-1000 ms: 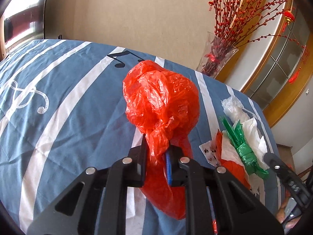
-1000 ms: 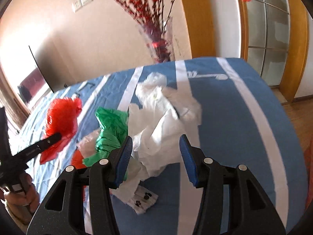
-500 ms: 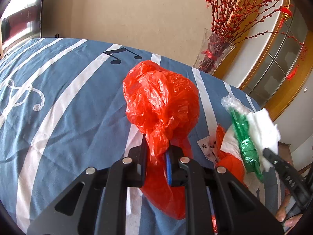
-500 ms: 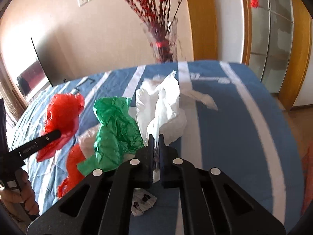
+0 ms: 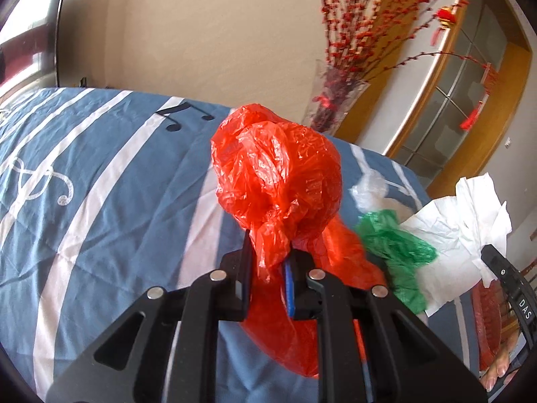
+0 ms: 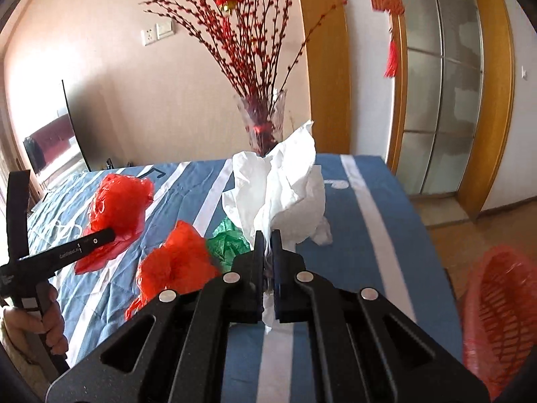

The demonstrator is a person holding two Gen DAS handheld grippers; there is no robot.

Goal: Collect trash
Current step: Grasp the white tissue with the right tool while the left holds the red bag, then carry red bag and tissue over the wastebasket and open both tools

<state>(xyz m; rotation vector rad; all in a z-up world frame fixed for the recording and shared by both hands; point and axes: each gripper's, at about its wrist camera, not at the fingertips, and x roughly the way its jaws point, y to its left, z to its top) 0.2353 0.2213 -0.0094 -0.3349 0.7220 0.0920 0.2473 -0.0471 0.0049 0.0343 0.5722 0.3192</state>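
Observation:
My left gripper (image 5: pixel 270 258) is shut on the twisted neck of a puffy red plastic bag (image 5: pixel 278 171), held above the blue striped bedspread (image 5: pixel 100 184). My right gripper (image 6: pixel 267 245) is shut on a crumpled white tissue (image 6: pixel 285 188), lifted off the bed; the tissue (image 5: pixel 463 215) also shows at the right of the left wrist view. A green plastic bag (image 6: pixel 228 240) and a second red plastic piece (image 6: pixel 178 262) hang beside the tissue. In the right wrist view the left gripper (image 6: pixel 100 236) holds the red bag (image 6: pixel 120 201) at the left.
A glass vase with red berry branches (image 6: pixel 261 124) stands beyond the bed's far edge. A red mesh basket (image 6: pixel 500 315) sits on the floor at the right, below the bed's edge. A person's hand (image 6: pixel 37 322) grips the left tool's handle.
My right gripper shut on the white tissue and lifted it, with the green and red plastic rising beside it. The left gripper rose slightly, still holding the red bag.

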